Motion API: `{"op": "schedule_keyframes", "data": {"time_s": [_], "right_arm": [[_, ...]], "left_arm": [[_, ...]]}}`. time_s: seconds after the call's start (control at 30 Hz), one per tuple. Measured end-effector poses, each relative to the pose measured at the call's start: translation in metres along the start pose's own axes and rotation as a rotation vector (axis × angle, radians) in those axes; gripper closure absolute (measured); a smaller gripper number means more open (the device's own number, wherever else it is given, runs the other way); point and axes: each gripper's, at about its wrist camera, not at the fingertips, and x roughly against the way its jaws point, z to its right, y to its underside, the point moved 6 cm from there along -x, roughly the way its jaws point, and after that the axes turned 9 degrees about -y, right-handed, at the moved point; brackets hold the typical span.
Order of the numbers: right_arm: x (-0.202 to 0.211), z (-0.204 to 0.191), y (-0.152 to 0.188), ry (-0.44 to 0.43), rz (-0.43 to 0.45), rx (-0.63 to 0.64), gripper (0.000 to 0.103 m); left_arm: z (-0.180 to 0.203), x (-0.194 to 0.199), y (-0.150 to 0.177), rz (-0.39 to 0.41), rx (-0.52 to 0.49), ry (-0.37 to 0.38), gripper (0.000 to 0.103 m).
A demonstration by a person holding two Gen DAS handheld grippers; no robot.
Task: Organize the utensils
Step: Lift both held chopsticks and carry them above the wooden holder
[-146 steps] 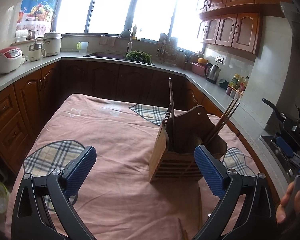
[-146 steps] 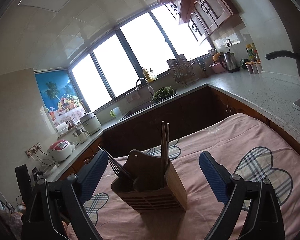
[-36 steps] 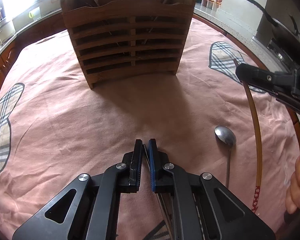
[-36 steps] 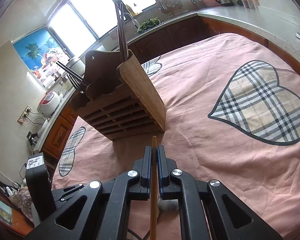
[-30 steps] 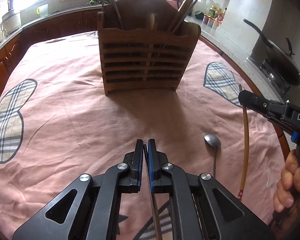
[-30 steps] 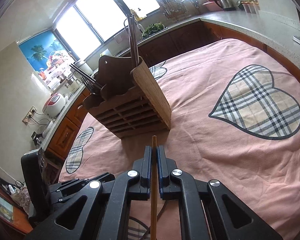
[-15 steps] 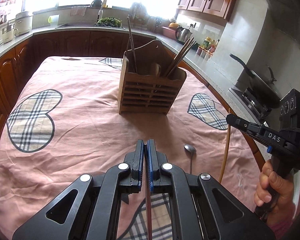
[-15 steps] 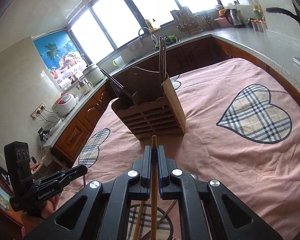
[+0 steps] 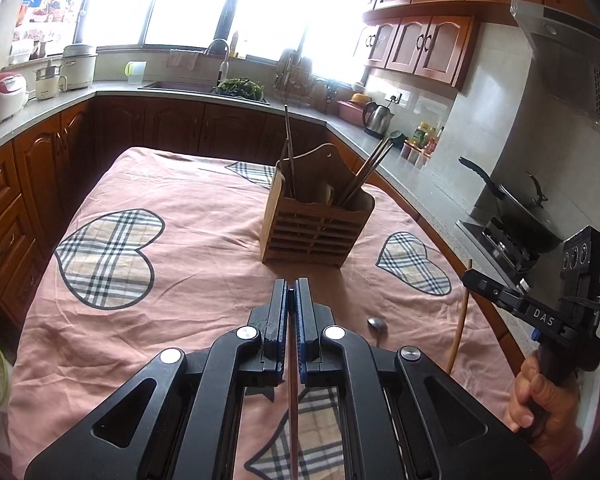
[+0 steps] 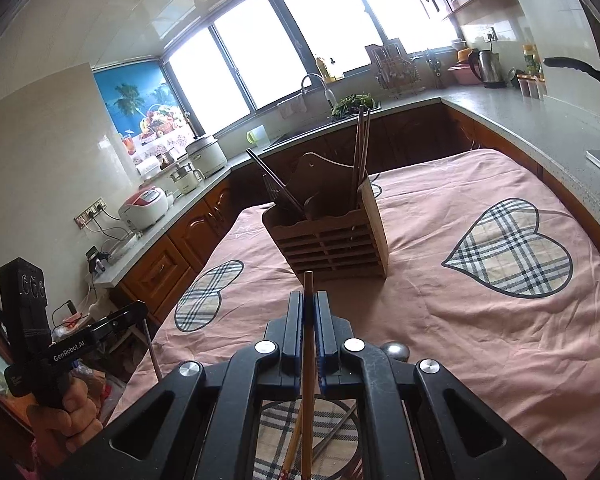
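Both jaws shut on chopsticks, lifted clear of the surface; holder ahead, not yet reached.

Left gripper (image 9: 291,294): jaws clamped on a dark chopstick (image 9: 293,408) running back under the camera. Right gripper (image 10: 308,307): jaws clamped on a light wooden chopstick (image 10: 308,344), tip just proud of the jaws. Steel spoon (image 9: 377,323) lies loose near the surface's near right edge; further sticks (image 10: 332,444) lie below the right gripper. Wooden utensil holder (image 9: 316,226) stands mid-surface on the pink cloth (image 9: 204,280), already stocked. Change: both grippers have risen and drawn back from the low pick-up; earlier both jaws stood open and empty. Judged: pick done, insertion pending.
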Motion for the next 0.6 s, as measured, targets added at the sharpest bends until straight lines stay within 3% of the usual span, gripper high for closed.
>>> {"op": "schedule_keyframes", "data": {"time_s": [0.23, 0.6], "right_arm": [[0.013, -0.018, 0.004, -0.013, 0.039, 0.045, 0.098], [0.037, -0.048, 0.0, -0.019, 0.2, 0.158, 0.098]], "left_arm": [[-0.002, 0.019, 0.0, 0.038, 0.01, -0.008, 0.1], [-0.002, 0.043, -0.007, 0.111, 0.019, -0.017, 0.1]]}}
